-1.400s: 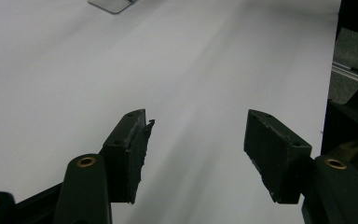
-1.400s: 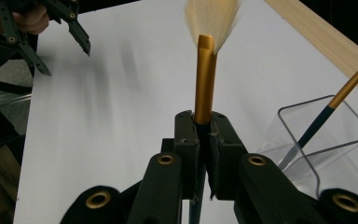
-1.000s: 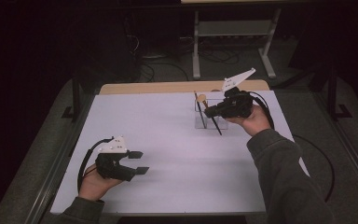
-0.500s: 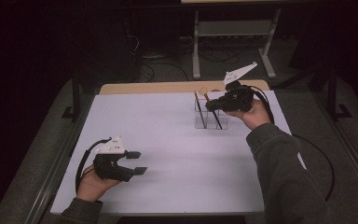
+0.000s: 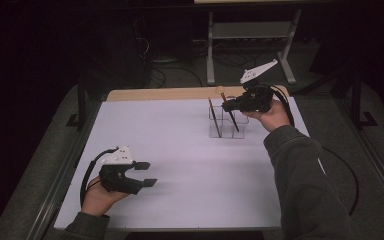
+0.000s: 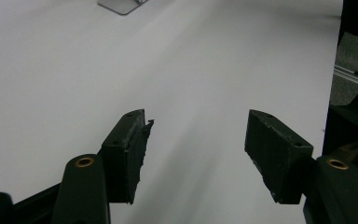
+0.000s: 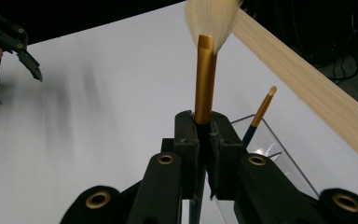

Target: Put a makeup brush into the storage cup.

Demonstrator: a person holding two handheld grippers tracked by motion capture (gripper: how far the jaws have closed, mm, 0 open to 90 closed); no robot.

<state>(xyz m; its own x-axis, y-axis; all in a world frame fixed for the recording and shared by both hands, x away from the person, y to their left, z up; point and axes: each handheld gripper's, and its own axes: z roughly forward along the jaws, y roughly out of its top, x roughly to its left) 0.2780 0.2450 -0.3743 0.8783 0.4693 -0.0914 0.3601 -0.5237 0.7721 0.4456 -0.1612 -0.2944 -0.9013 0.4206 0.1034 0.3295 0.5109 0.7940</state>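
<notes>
1. At the near left of the white table (image 5: 180, 150), a hand holds the left gripper (image 5: 146, 174) low over the surface — its jaws stand apart with nothing between them, as the left gripper view confirms.
2. Toward the far right stands a clear holder (image 5: 225, 125) with compartments. A dark-handled brush (image 5: 214, 116) leans upright in its left part.
3. Just right of that, the right gripper (image 5: 226, 106) is clamped on a second paintbrush (image 7: 204, 88). In the right gripper view, the jaws pinch its handle just below the gold ferrule, pale bristles fanning out above — its lower end slants down into the holder.
4. Behind the holder, a wooden strip (image 5: 170, 93) edges the table's far side.
</notes>
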